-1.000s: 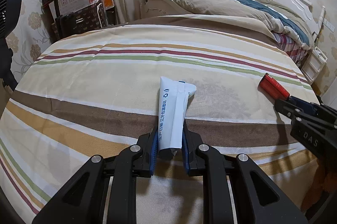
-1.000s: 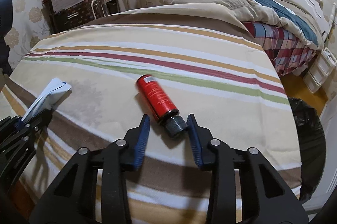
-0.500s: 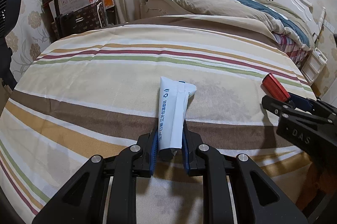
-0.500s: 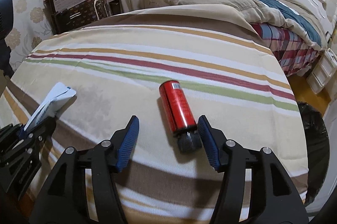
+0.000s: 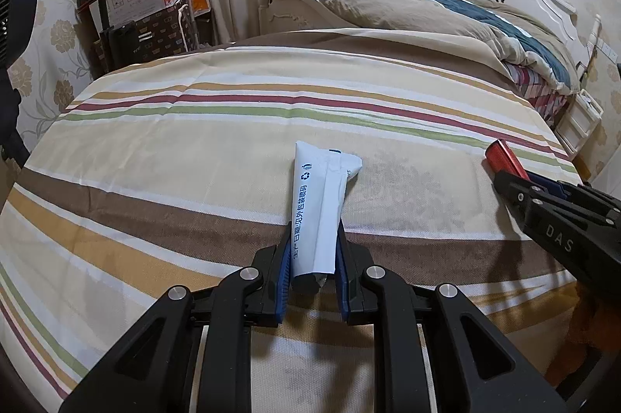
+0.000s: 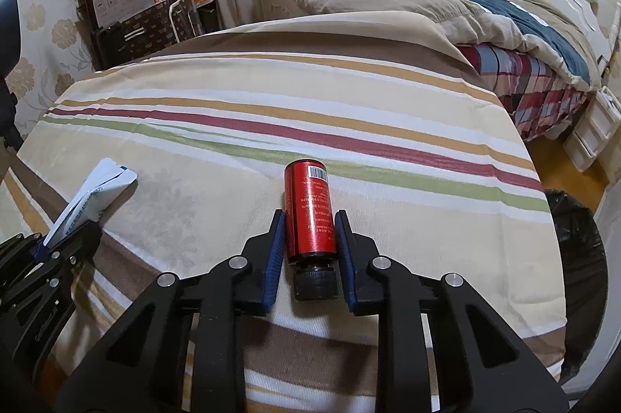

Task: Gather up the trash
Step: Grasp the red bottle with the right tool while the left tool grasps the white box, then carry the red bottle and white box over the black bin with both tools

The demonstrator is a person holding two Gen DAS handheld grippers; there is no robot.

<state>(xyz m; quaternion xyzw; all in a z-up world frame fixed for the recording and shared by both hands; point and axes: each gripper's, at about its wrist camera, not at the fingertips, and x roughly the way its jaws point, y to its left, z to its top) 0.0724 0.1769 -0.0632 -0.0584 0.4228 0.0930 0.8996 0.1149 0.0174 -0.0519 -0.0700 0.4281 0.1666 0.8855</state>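
Observation:
My left gripper [image 5: 313, 242] is shut on a white tube [image 5: 318, 207] with blue print, its far end resting on the striped cloth [image 5: 194, 157]. The tube also shows at the left of the right wrist view [image 6: 93, 195]. My right gripper [image 6: 310, 230] is shut on a red bottle [image 6: 309, 209] with a black cap [image 6: 314, 283] that lies on the cloth, cap toward the camera. The jaws press both sides of the bottle. The bottle's far end [image 5: 502, 158] shows at the right of the left wrist view.
A black trash bag in a bin [image 6: 574, 257] stands off the table's right edge. A bed [image 5: 446, 13] with rumpled bedding lies behind the table. Boxes and a cart [image 5: 136, 13] stand at the back left.
My right gripper moved forward around the red bottle and closed on it. The bottle now lies straight between the jaws. My left gripper holds the tube as before.

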